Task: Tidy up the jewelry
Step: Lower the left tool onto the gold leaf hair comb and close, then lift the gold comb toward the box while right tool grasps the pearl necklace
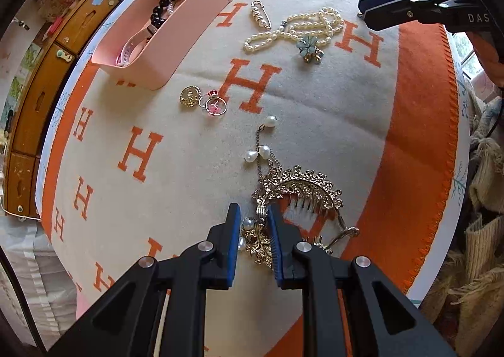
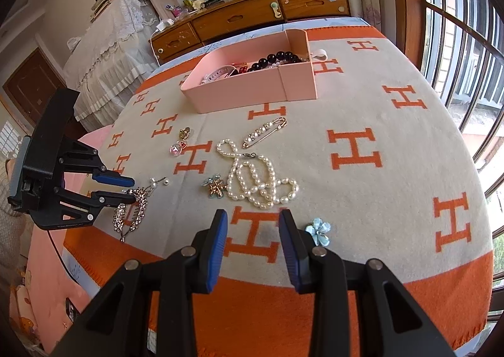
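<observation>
Left wrist view: gold hair comb [image 1: 302,190] between left claw [image 1: 253,216] pads.

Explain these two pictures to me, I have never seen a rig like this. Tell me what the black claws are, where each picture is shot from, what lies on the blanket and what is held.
A person holds a gripper in each hand, and a camera on each looks along its two fingers. One picture is from the left gripper, the other from the right gripper. On the orange and cream blanket lie a pearl necklace, a pearl pin, a blue flower and a pink box with black beads inside. The left fingers are closed on a gold hair comb; the right ones are open and empty.
</observation>
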Available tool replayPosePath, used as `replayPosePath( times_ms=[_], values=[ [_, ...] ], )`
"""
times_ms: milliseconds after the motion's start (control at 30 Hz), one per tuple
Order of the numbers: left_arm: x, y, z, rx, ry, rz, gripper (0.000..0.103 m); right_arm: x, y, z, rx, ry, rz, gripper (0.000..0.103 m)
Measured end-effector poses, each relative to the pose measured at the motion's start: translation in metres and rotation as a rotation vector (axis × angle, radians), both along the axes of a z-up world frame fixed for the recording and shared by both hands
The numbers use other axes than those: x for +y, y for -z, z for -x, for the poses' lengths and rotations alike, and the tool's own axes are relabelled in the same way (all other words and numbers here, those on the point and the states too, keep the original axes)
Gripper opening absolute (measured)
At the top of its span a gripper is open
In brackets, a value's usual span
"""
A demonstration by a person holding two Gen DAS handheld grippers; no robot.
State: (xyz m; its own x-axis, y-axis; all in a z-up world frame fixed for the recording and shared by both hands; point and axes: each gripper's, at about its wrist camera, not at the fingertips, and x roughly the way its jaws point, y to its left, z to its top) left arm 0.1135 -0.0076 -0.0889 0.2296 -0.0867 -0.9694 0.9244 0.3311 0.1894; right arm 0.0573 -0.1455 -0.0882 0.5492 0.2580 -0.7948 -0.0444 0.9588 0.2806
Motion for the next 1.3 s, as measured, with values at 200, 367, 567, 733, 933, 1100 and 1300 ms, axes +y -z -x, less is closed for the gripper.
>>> replayPosePath(
  times_ms=[200, 367, 567, 733, 933, 1100, 1300],
  values=[
    [-0.005, 0.000, 0.001, 0.041, 0.021, -0.012, 0.011, -0.003, 0.000, 0.000, 0.001, 0.004, 0.005, 0.034],
    [-0.003, -0.001, -0.015, 0.135, -0.128, 0.017, 0.007, -0.016, -0.008, -0.003, -0.005, 0.030, -0.003, 0.034],
    [0.003, -0.002, -0.029, 0.145, -0.376, 0.061, 0.007, -0.039, -0.015, -0.022, 0.038, 0.031, -0.062, 0.034],
    [0.020, -0.001, -0.035, 0.138, -0.573, 0.090, 0.007, -0.027, -0.007, -0.048, 0.085, -0.160, 0.013, 0.034],
    [0.038, 0.000, -0.024, 0.142, -0.638, 0.107, 0.007, 0.002, 0.000, -0.058, 0.070, -0.456, 0.204, 0.034],
    [0.050, -0.001, -0.016, 0.148, -0.665, 0.119, 0.007, 0.016, -0.001, -0.063, 0.056, -0.591, 0.245, 0.034],
    [0.052, 0.000, -0.026, 0.155, -0.676, 0.129, 0.007, 0.034, 0.009, -0.058, 0.057, -0.712, 0.378, 0.036]
  ],
)
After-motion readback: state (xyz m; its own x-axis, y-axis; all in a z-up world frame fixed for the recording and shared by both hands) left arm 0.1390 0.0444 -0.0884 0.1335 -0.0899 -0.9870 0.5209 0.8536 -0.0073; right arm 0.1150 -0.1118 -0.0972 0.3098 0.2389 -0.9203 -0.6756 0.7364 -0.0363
